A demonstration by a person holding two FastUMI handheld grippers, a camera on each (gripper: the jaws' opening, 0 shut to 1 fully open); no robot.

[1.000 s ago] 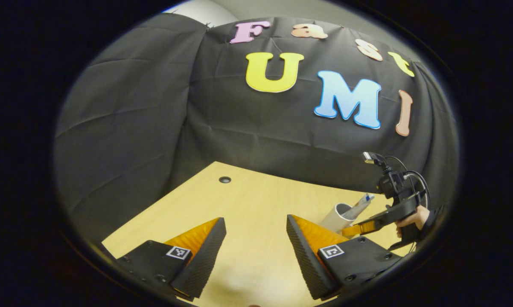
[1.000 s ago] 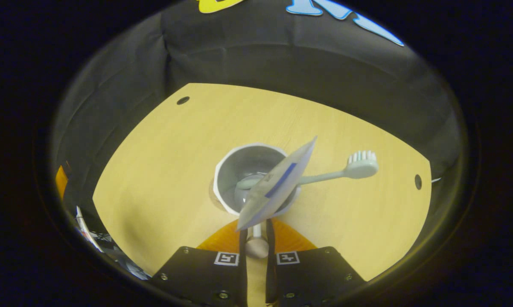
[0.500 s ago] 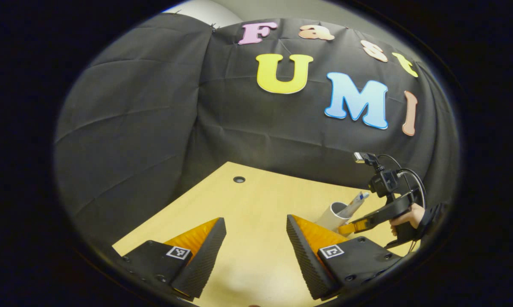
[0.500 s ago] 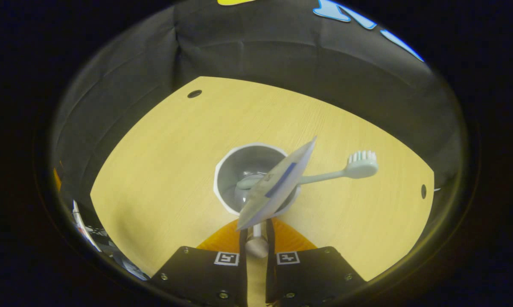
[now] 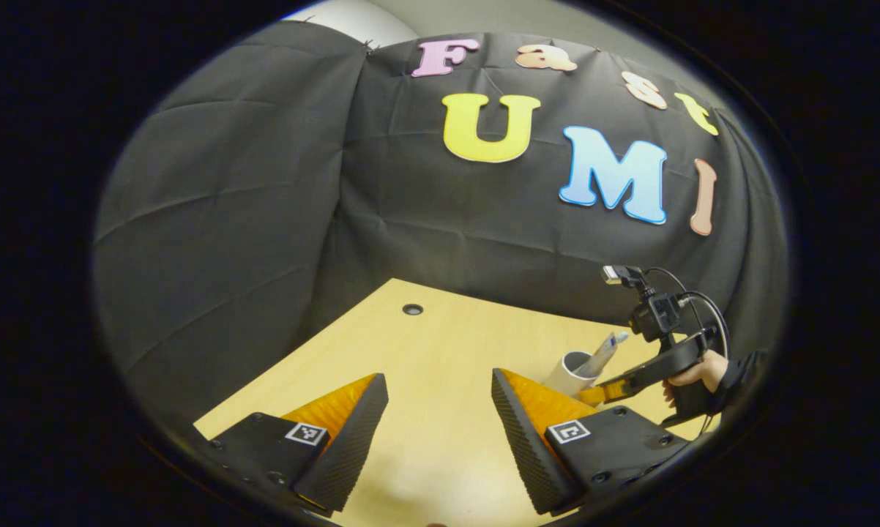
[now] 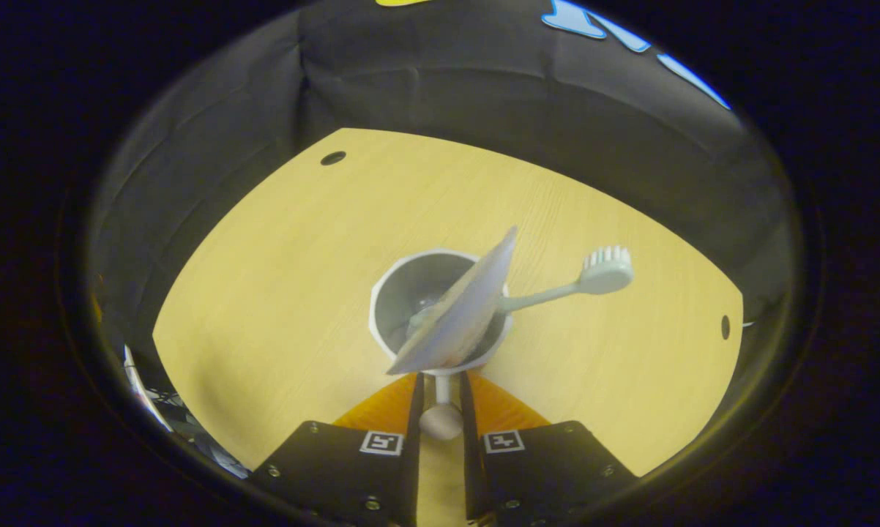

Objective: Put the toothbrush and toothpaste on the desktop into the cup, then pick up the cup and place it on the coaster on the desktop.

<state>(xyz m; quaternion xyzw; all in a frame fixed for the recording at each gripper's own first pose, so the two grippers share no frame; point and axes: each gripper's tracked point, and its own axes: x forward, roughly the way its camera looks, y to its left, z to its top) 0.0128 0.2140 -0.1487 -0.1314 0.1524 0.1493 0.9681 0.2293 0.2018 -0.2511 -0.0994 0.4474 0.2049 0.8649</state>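
So the left gripper (image 5: 438,410) is just hanging over the wooden surface (image 5: 440,344) with its fingers spread wide, nothing between them. Over to the right in the left gripper view, a hand (image 5: 692,372) holds the right gripper (image 6: 440,399), which is pinched on the handle of the white cup (image 6: 403,293). The cup has the toothpaste (image 6: 458,315) tube leaning out of it, and right of that the toothbrush (image 6: 594,274) pokes out, bristle end up. Can't tell if the cup's touching the surface.
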